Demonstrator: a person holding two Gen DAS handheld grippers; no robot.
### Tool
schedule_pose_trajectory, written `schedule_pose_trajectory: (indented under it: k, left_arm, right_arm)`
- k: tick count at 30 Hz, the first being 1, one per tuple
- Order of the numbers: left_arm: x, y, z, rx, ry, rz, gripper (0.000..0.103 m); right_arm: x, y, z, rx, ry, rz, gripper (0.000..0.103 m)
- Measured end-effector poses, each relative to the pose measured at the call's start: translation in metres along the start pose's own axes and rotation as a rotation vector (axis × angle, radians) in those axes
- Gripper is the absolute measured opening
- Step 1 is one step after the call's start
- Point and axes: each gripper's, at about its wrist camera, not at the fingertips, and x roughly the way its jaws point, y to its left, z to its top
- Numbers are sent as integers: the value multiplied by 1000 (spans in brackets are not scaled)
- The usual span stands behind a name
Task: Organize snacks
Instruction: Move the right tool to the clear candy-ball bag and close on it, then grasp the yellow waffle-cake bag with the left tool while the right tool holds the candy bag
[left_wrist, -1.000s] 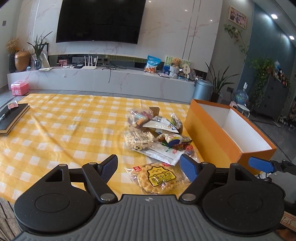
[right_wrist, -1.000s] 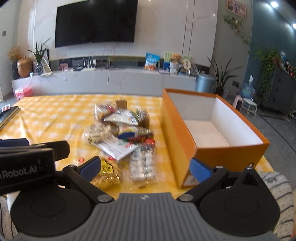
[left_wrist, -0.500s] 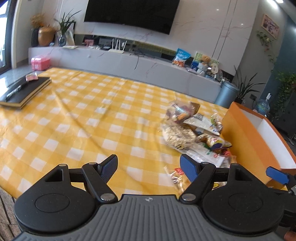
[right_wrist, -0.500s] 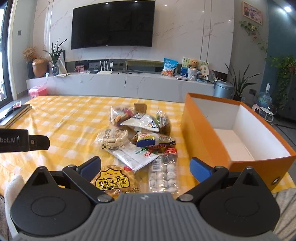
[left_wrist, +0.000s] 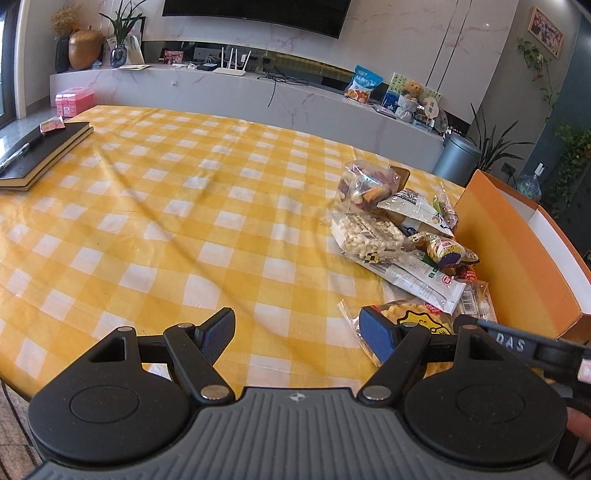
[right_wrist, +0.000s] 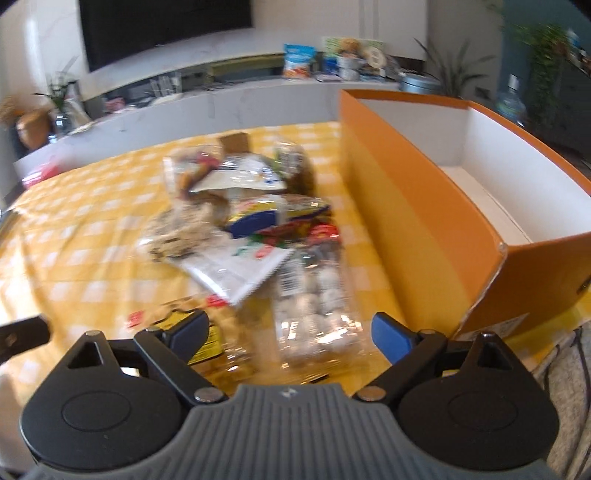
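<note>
Fingers of both grippers — left gripper (left_wrist: 297, 334), right gripper (right_wrist: 290, 338) — spread wide, empty, beside snack pile (left_wrist: 402, 240) and orange box (right_wrist: 424, 206).

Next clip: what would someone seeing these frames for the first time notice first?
A heap of snack packets lying on the yellow checked tablecloth, just left of an open orange box whose visible white inside holds nothing. Both the left gripper and right gripper hover at the table's near edge, jaws wide apart and holding nothing.
</note>
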Motion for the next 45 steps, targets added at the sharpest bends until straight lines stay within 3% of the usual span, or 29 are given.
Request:
schedule_pose_trajectory:
  k: [7,11,14,17,18,19,29,32,34,36,38,39,45]
  left_arm:
    - [3,-5,-1,10,6,9,90]
    - [-1,-12,-2,42,-16,15,90]
    - [-1,-17,-2,54,-19,22,90]
    - [-2,-21,-2,66,-18,25,90]
    - [-2,-23,-2,73,-21,31,90]
    - [-4,-25,-2,79,-25,40,90]
    - [-22,-35,0,100,-77,27,90]
    - [-25,-39,0,113,-91,17,90]
    - [-27,-43,0,126,-96,16,90]
    - [-30,-48,0,139,-103,8,90]
    - [-34,-52,-1,153,-115,2,90]
    - [-36,-54,-1,159,-123,2,90]
    - [-46,-67,0,192,-148,9,90]
  right_arm:
    - [29,-3,19,29,63,-118,93]
    - [43,-3,19,26,117,-121,93]
    - [49,-4,14,7,125,-145,85]
    - [47,-10,11,31,129,-114,75]
    - [45,-10,11,23,124,-110,65]
    - [43,-11,10,21,110,-101,62]
    - [25,-13,-6,-20,117,-31,62]
    - [29,-12,-3,-22,125,-36,65]
    - [35,-7,-1,-51,134,-55,77]
    - [39,-8,2,-39,138,-59,78]
    - [40,-10,4,-22,129,-68,69]
    - [38,-12,3,-14,117,-75,59]
    - [25,-27,0,65,114,-39,57]
